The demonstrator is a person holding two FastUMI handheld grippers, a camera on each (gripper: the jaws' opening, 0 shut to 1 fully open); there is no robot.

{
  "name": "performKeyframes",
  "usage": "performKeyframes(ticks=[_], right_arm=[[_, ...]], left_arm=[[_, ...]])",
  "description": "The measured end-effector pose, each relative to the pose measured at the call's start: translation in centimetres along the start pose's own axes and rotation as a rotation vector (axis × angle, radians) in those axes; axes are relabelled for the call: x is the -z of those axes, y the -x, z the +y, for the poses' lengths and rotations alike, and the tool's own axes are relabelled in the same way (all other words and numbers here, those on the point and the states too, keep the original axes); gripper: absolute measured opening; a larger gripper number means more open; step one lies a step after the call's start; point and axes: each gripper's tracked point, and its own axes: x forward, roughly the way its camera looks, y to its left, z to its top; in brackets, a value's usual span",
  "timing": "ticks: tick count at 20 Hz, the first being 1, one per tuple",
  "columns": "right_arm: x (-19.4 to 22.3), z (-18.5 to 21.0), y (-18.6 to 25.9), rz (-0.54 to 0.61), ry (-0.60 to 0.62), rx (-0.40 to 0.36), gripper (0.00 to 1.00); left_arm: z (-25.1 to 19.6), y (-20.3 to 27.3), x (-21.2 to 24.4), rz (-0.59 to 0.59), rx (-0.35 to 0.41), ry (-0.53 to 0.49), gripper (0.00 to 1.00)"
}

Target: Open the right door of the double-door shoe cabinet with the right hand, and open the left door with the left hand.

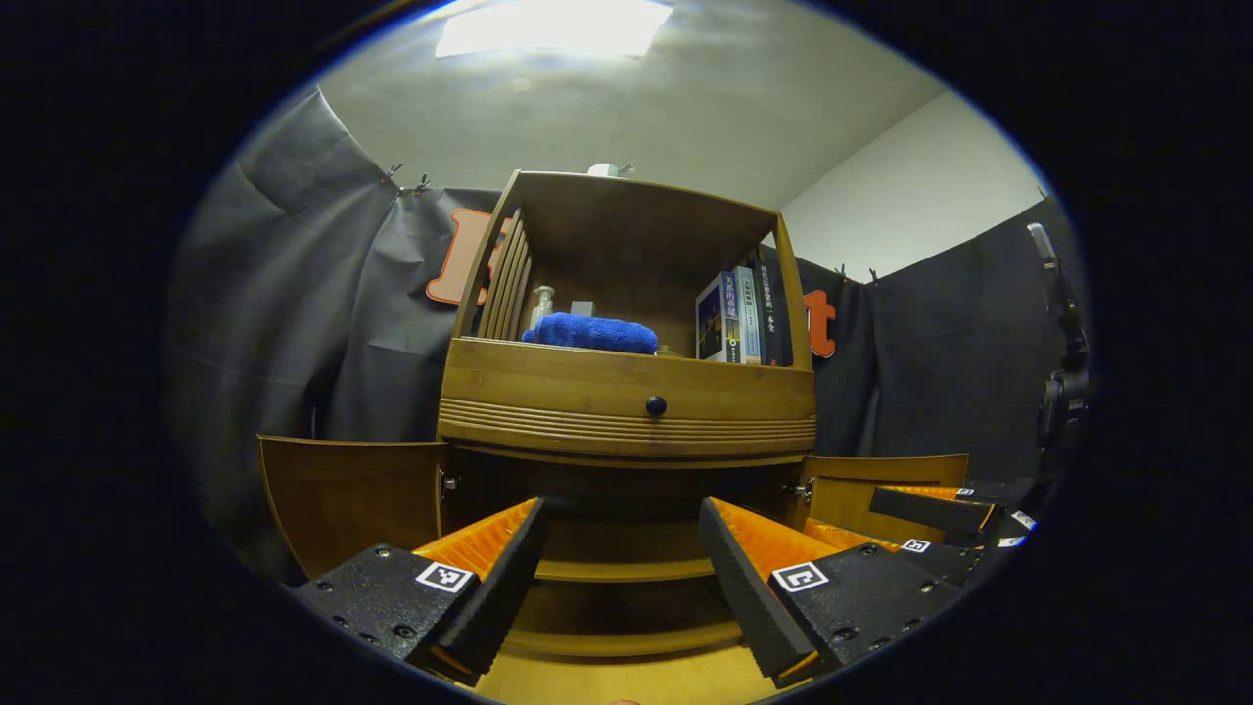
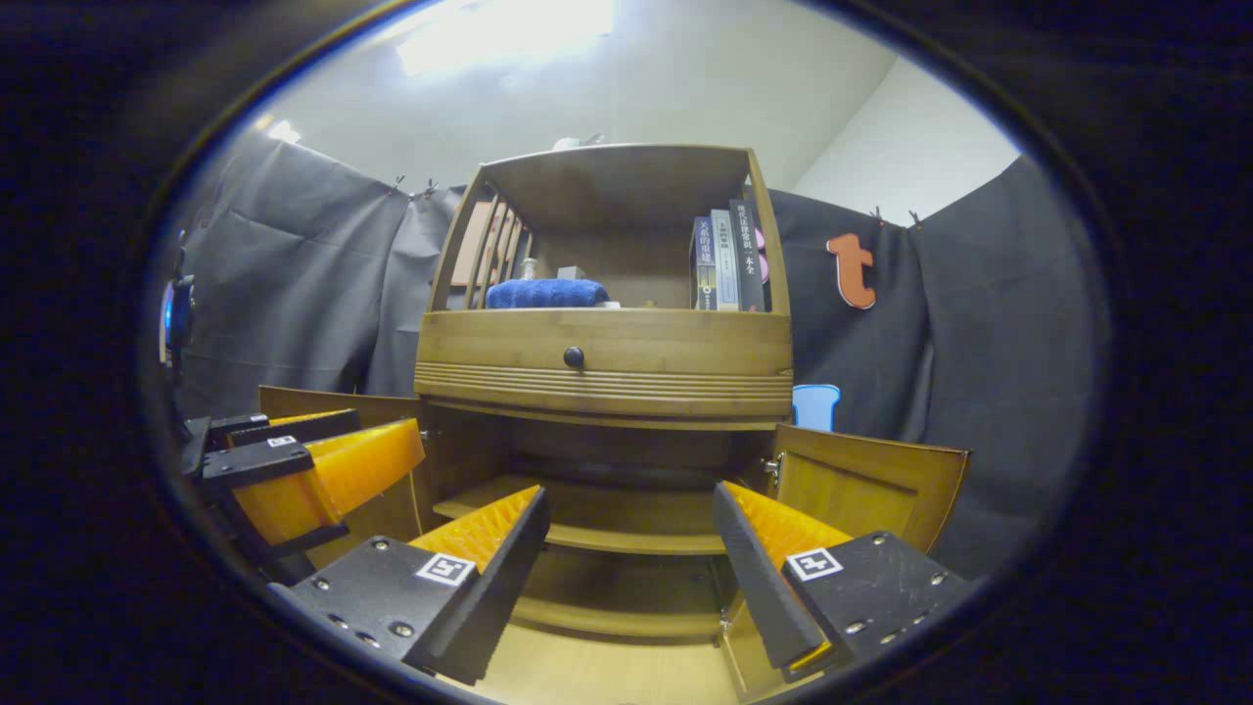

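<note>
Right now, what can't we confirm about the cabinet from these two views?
- Lower compartment: back is in deep shadow in the left gripper view.
- Left door: its lower edge is cut off by the left gripper.
- Right door: handle side faces away in the right gripper view.
- Small items behind the blue cloth: too small to identify.

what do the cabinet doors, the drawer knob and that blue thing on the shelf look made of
Left door and right door: wood or wood veneer, satin finish, faint grain showing. Drawer knob: dark, smooth and round, metal or plastic, hard to tell. Blue bundle: soft fabric, a nubby towel-like pile.
</note>
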Motion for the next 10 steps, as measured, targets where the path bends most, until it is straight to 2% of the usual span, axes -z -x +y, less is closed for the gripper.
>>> performKeyframes(ticks=[2, 5, 10], right_arm=[[0.02, 0.08, 0.03, 0.000, -0.006, 0.002, 0.97], [0.20, -0.01, -0.11, 0.003, -0.006, 0.006, 0.99], [0.31, 0.20, 0.05, 0.006, 0.001, 0.007, 0.97]], left_arm=[[0.29, -0.13, 0.08, 0.003, -0.004, 0.001, 0.95], [0.56, -0.23, 0.49, 0.011, -0.009, -0.001, 0.95], [0.69, -0.23, 0.89, 0.022, -0.006, 0.003, 0.95]])
